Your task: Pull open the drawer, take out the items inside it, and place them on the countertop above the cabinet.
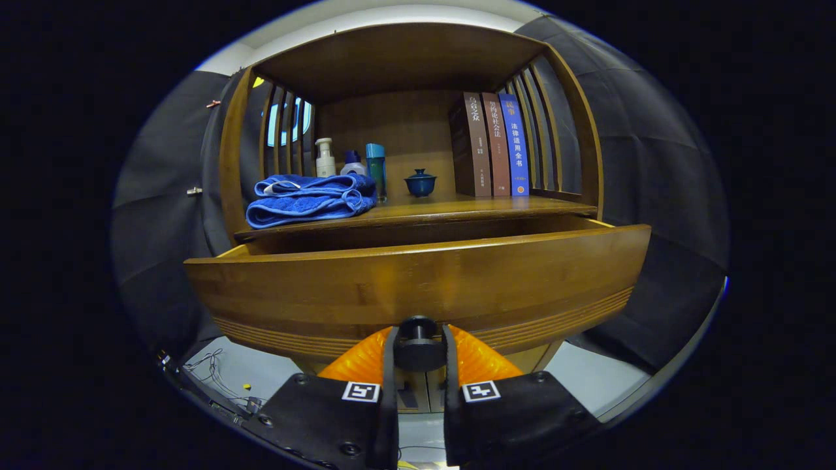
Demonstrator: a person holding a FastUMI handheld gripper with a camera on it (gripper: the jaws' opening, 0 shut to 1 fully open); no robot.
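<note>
The wooden drawer stands pulled out from the cabinet toward me, its curved front filling the space just ahead of the fingers. A dark round knob on the lower middle of that front sits between my fingers, and my gripper is shut on it. The drawer's inside is hidden behind its front board. Above it runs the countertop, a wooden shelf surface.
On the countertop lie a folded blue towel, a white pump bottle, a small blue-capped bottle, a teal bottle, a blue lidded cup and three upright books. Slatted wooden sides and a top board enclose the shelf.
</note>
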